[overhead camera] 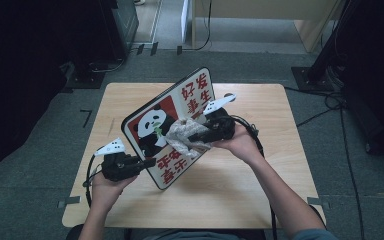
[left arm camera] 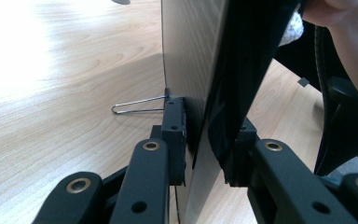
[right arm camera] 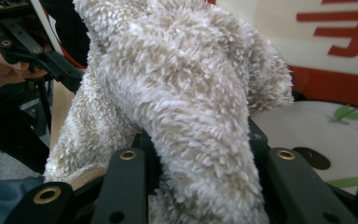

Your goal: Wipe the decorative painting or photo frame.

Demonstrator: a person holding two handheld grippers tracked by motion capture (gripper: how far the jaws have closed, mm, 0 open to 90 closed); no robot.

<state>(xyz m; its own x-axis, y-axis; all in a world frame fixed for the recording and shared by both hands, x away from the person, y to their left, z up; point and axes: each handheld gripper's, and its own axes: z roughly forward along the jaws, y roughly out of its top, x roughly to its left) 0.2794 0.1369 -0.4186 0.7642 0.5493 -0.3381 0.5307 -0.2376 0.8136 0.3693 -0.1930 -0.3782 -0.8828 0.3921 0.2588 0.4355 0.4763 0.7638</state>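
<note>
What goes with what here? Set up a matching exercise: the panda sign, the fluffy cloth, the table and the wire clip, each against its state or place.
1 panda sign
2 fluffy cloth
3 table
4 wire clip

A bears everything, light wood
B clamped in the right tongs
C gripped at its edge by the left tongs, tilted
D lies on the wood beside the sign

Pairs: 1-C, 2-B, 3-A, 4-D

Two grippers are counted: the left gripper point(overhead camera: 147, 162) and the right gripper point(overhead camera: 192, 136), each held in one of two hands. One panda sign point(overhead camera: 167, 127) is seen, and one fluffy cloth point(overhead camera: 182, 137). One wooden table point(overhead camera: 260, 185) is present. One wire clip point(left arm camera: 137, 105) is seen on the sign's back. Several cables lie on the floor.
</note>
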